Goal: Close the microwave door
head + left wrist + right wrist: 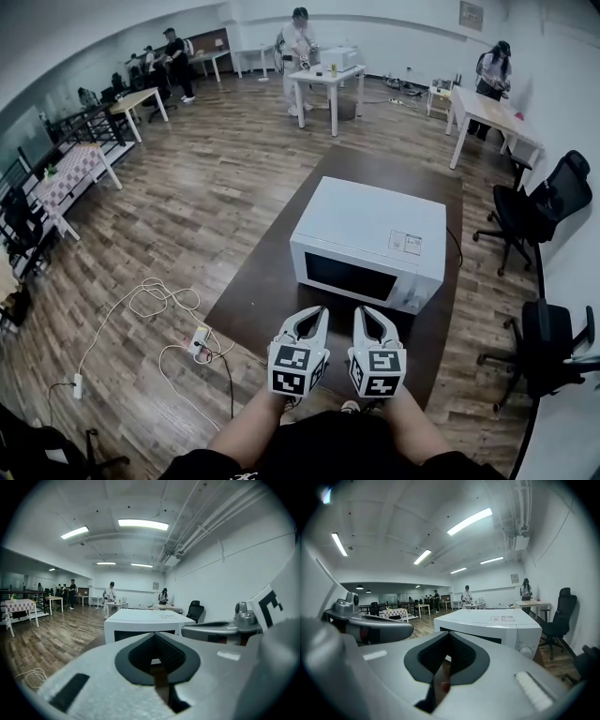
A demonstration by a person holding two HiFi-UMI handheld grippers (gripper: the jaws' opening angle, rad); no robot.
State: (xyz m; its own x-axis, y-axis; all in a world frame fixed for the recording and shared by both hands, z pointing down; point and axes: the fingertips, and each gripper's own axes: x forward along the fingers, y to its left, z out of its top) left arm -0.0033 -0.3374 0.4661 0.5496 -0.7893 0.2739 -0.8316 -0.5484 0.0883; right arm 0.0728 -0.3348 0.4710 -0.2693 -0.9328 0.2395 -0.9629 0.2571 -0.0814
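Cables [159,309]: on the floor at the left, near the table [267,300]; a step to that side could catch them.
Left gripper [314,319]: jaws pressed together and holding nothing, near the microwave [370,230] front, apart from it.
Door [349,275]: on the near face, seems flush already; a further hard push would probably slide the microwave toward the far edge.
Right gripper [367,319]: jaws together, empty, beside the left one.
Dial [526,650]: at the right of the door; a push too far right may turn it.
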